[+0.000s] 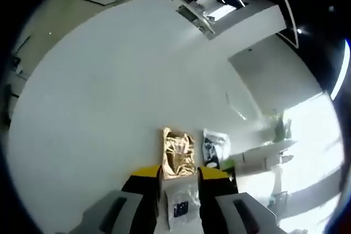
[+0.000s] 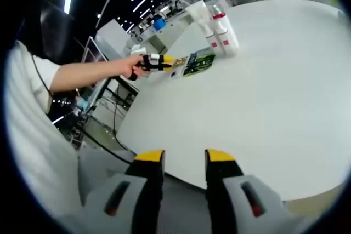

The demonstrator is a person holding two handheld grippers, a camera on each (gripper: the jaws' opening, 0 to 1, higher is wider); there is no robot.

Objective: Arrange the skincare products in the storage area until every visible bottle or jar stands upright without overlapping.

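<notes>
On the white table (image 1: 109, 91) lie flat skincare sachets: a gold one (image 1: 178, 154), a white one with black print (image 1: 215, 146), and a clear packet (image 1: 181, 206). The clear packet lies between the jaws of my open left gripper (image 1: 179, 182); I cannot tell whether they touch it. In the right gripper view, a hand holds the left gripper (image 2: 166, 61) over a dark green sachet (image 2: 198, 63). Two white bottles with red bands (image 2: 225, 35) stand upright just behind it. My right gripper (image 2: 184, 160) stands open and empty at the table's near edge.
The round table's near edge (image 2: 164, 171) runs just past my right jaws, with floor below. A person's arm in a white sleeve (image 2: 82, 75) reaches in from the left. Desks and a monitor (image 2: 93, 53) stand beyond the table's left side.
</notes>
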